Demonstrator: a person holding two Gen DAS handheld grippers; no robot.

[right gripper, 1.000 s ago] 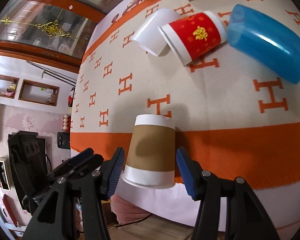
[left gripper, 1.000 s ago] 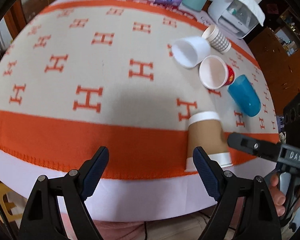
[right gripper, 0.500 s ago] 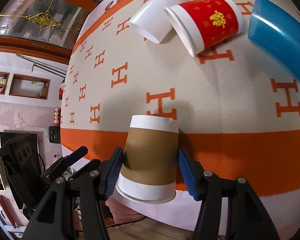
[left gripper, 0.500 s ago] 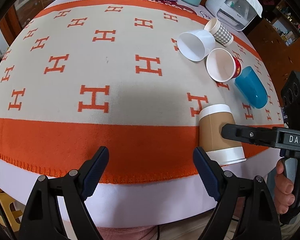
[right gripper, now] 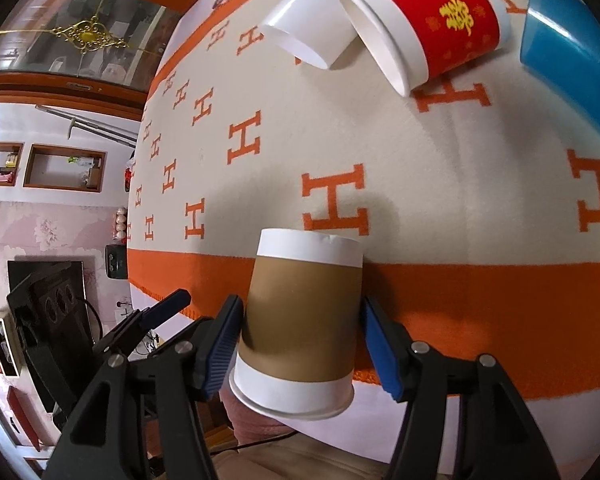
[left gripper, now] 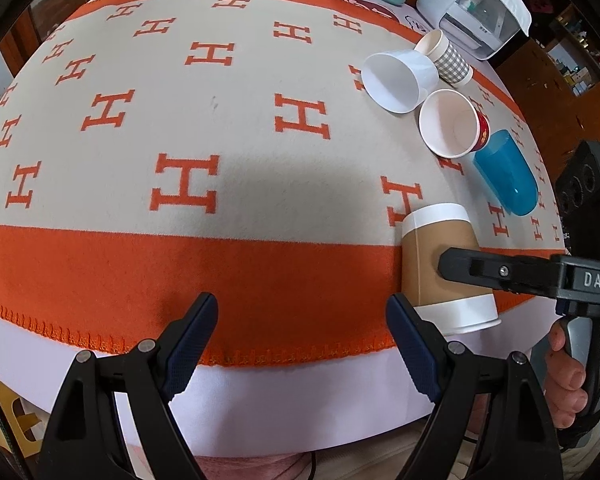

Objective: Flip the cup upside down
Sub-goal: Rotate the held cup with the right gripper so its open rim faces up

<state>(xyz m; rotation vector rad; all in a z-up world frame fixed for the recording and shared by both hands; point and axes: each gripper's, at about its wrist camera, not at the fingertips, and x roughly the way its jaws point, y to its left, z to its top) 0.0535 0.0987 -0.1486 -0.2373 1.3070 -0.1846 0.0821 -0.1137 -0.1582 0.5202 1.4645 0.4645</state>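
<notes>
Brown paper cup [right gripper: 300, 320] with white bands lies on its side at the table's [left gripper: 260, 368] near edge, on the orange blanket [left gripper: 220, 272] stripe, pinched between the right tool's [right gripper: 300, 344] blue pads. Left tool [left gripper: 300, 344] hangs spread wide, holding nothing. Farther back lie white [left gripper: 398, 80], red [right gripper: 440, 24], checked [left gripper: 448, 58] and blue [left gripper: 508, 176] cups.

Setting: a home living or dining room. Indicators: glass-fronted wooden cabinet [right gripper: 76, 36], floral wallpaper [right gripper: 48, 228], wall niches [right gripper: 64, 168], television [right gripper: 48, 316], blanket [left gripper: 220, 140] covering the table.
</notes>
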